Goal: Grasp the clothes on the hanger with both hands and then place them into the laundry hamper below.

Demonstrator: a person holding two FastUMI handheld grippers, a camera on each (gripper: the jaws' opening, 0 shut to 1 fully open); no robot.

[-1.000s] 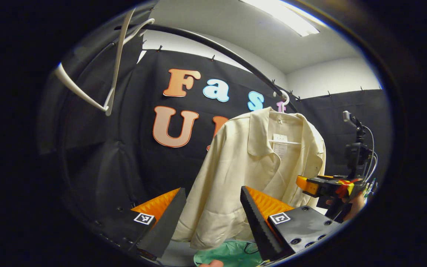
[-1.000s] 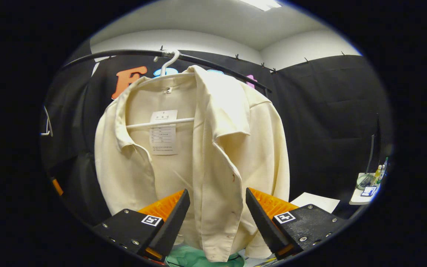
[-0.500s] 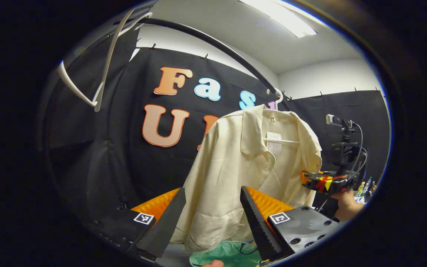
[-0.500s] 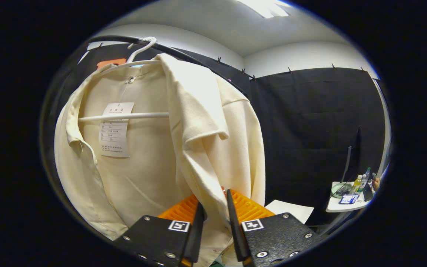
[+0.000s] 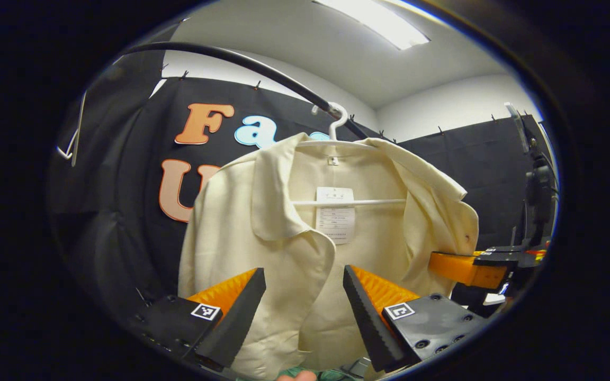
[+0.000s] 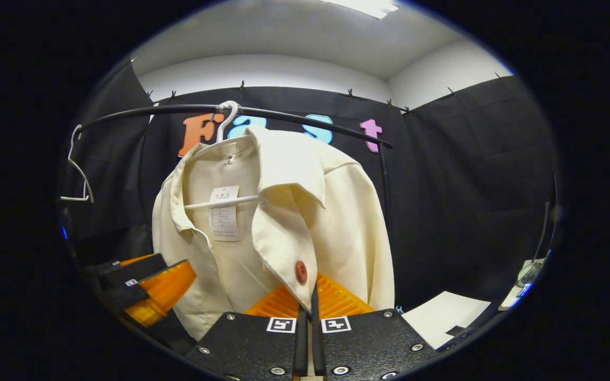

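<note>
A cream shirt (image 5: 284,248) hangs on a white hanger (image 5: 337,119) from a black rail (image 5: 241,61). My left gripper (image 5: 303,296) is open just in front of the shirt's left front panel, with cloth seen between its fingers but not touched. My right gripper (image 6: 309,317) is shut on the shirt's (image 6: 284,233) right front edge, just below a red-brown button (image 6: 301,271), and pulls that flap forward. In the left gripper view the right gripper (image 5: 466,267) sits at the shirt's right side. A thin green sliver of the hamper (image 5: 337,374) peeks out under the hem.
An empty white hanger (image 6: 76,174) hangs on the rail (image 6: 305,119) to the left of the shirt. My left gripper (image 6: 151,286) shows low beside the shirt's left side. A white sheet (image 6: 442,317) lies low on the right, near a small table (image 6: 522,278).
My right gripper has shut on the shirt's front edge and drawn back with it. My left gripper, still open, has swung right so that it faces the shirt.
</note>
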